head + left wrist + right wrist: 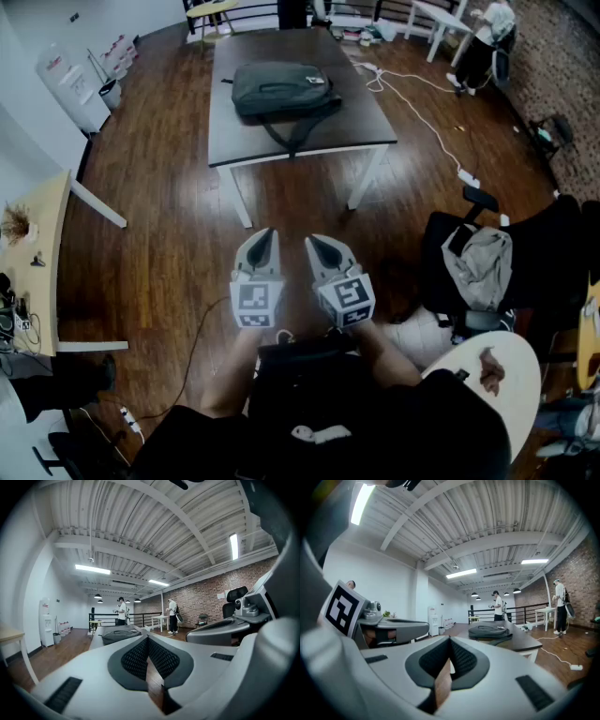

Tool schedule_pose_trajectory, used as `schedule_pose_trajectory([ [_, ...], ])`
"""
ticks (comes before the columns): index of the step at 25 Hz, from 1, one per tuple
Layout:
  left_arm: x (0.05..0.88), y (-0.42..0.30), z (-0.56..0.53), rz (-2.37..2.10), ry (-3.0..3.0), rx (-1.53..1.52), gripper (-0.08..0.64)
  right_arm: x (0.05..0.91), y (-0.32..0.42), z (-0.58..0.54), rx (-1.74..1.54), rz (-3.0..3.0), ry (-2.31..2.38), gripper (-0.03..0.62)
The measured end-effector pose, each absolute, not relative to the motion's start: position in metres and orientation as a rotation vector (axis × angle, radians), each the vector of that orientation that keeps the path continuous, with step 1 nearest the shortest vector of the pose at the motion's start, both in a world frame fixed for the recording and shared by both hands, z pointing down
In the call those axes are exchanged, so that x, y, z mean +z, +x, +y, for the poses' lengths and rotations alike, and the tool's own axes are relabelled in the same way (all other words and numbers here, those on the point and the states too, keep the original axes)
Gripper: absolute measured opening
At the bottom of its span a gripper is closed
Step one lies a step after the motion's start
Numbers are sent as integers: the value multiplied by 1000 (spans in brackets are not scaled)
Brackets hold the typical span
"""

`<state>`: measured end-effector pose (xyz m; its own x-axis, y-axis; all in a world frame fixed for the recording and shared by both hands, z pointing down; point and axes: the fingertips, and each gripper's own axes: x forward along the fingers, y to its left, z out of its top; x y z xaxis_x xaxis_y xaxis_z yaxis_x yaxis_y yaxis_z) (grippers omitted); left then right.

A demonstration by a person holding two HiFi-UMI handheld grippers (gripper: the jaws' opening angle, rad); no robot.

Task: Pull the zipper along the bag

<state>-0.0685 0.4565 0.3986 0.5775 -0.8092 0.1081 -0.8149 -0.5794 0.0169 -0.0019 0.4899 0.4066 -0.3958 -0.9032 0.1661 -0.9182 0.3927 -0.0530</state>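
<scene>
**Left claw (262,234) and right claw (317,242) closed on nothing, far from the bag**

The dark bag (281,89) lies flat on the brown worktop (366,122), near its middle. Its strap (295,131) trails to the front edge. The zipper pull is too small to make out from here. Both claws hover side by side over the wooden floor (169,244), well short of the worktop. Each gripper view shows its jaw tips pressed together with nothing between them.

As I judge it, the main risk is the bag sliding. It sits loose, so a pull along the zipper could drag it unless the other claw pins it down. The strap could also snag a jaw. A white cable (412,103) on the floor beside the worktop could catch a foot on the way in.
</scene>
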Motion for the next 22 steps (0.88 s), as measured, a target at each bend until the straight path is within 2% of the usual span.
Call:
schedule_pose_trajectory([
  [12,408,-65,434,-1388,2733,150,-5,413,3,463,210,-2515,1691,8],
  [22,412,-35,369,-1430,2708,179,-5,411,29,390,196,-2560,1633,8],
])
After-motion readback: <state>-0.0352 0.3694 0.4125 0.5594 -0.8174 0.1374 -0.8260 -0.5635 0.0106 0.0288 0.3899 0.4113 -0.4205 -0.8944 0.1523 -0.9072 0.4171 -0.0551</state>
